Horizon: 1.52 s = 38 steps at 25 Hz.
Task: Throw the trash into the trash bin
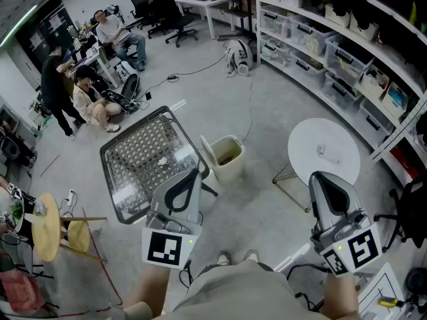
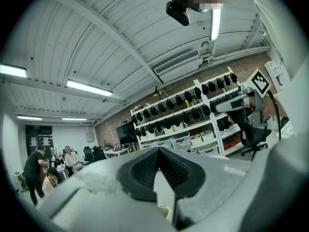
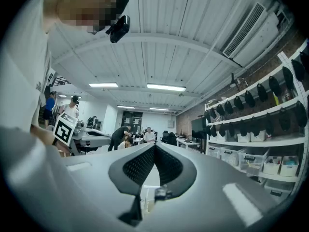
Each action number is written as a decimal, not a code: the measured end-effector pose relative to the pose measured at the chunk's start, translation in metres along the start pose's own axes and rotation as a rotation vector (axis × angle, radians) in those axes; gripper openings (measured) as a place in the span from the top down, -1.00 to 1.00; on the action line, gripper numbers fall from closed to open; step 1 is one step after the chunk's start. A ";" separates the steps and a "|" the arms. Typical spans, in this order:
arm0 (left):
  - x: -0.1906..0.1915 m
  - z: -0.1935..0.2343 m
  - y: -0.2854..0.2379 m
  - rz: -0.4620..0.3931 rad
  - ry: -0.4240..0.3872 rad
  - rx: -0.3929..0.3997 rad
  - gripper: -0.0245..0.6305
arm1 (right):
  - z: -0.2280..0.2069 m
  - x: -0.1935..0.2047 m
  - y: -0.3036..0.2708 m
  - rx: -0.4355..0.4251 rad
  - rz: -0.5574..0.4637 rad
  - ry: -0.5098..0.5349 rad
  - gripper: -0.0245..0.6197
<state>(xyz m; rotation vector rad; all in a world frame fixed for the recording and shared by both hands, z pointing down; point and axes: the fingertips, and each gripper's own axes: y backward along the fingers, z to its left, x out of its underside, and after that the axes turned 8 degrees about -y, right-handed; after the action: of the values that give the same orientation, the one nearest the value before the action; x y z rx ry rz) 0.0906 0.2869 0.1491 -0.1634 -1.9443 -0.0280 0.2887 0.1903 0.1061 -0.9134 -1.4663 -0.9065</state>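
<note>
A beige trash bin (image 1: 227, 157) stands open on the grey floor between two tables. A crumpled white piece of trash (image 1: 162, 160) lies on the glass-topped table (image 1: 127, 179) left of the bin. My left gripper (image 1: 195, 174) is held level near that table's right edge, shut and empty. My right gripper (image 1: 319, 177) hovers by the near edge of the round white table (image 1: 307, 139), shut with nothing in it. In the left gripper view the left gripper (image 2: 158, 151) has its jaws pressed together, and so does the right gripper (image 3: 154, 147) in the right gripper view.
A small white object (image 1: 329, 153) lies on the round table. Shelves with storage bins (image 1: 347, 65) line the right wall. People (image 1: 87, 99) sit and stand at the far left. A yellow stool (image 1: 47, 235) is at the near left, a black chair (image 1: 410, 212) at the right.
</note>
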 end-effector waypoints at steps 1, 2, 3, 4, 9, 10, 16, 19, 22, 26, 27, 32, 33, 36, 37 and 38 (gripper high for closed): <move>0.000 0.001 0.001 -0.001 -0.002 0.001 0.92 | 0.002 0.001 0.000 -0.002 0.001 -0.004 0.92; 0.001 0.002 0.002 -0.002 -0.004 0.002 0.92 | 0.003 0.001 0.000 -0.004 0.001 -0.008 0.92; 0.001 0.003 0.003 -0.002 -0.005 0.003 0.92 | 0.005 0.002 0.000 -0.006 0.000 -0.014 0.92; 0.002 0.003 0.004 -0.002 -0.005 0.005 0.92 | 0.006 0.002 0.000 -0.006 -0.002 -0.021 0.92; 0.002 -0.001 0.004 0.001 -0.003 0.018 0.92 | 0.005 0.001 -0.001 -0.015 -0.022 -0.056 0.91; 0.002 -0.003 0.004 0.001 -0.005 0.019 0.92 | 0.006 0.002 -0.001 -0.019 -0.020 -0.056 0.91; 0.005 -0.012 0.000 0.014 0.003 0.030 0.92 | 0.004 0.010 0.003 -0.028 -0.002 -0.053 0.91; 0.004 -0.019 -0.003 0.018 0.005 0.034 0.92 | 0.002 0.013 0.005 -0.036 0.006 -0.058 0.91; 0.004 -0.026 -0.005 0.023 0.012 0.030 0.92 | -0.003 0.019 0.008 -0.046 0.015 -0.066 0.91; 0.000 -0.022 -0.001 0.003 0.039 -0.056 0.92 | -0.005 0.027 0.009 -0.075 0.028 -0.066 0.91; -0.003 -0.019 0.000 -0.013 0.042 -0.091 0.68 | -0.006 0.029 0.009 -0.084 0.031 -0.066 0.91; -0.007 -0.015 0.002 -0.012 0.028 -0.140 -0.17 | -0.012 0.039 0.005 -0.126 0.053 -0.077 0.91; -0.005 -0.013 0.003 -0.002 0.023 -0.152 -0.17 | -0.011 0.041 0.004 -0.132 0.057 -0.079 0.91; 0.005 -0.001 0.006 0.014 0.026 -0.196 -0.17 | -0.011 0.048 -0.007 -0.148 0.067 -0.084 0.91; 0.008 0.003 0.006 0.017 0.027 -0.207 -0.16 | -0.011 0.051 -0.013 -0.154 0.071 -0.086 0.91; 0.013 0.008 0.005 0.021 0.028 -0.215 -0.16 | -0.010 0.054 -0.019 -0.162 0.076 -0.087 0.91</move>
<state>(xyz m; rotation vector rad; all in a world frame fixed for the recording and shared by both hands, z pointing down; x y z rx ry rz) 0.0795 0.2935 0.1578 -0.3241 -1.9087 -0.2246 0.2719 0.1761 0.1602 -1.1332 -1.4370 -0.9488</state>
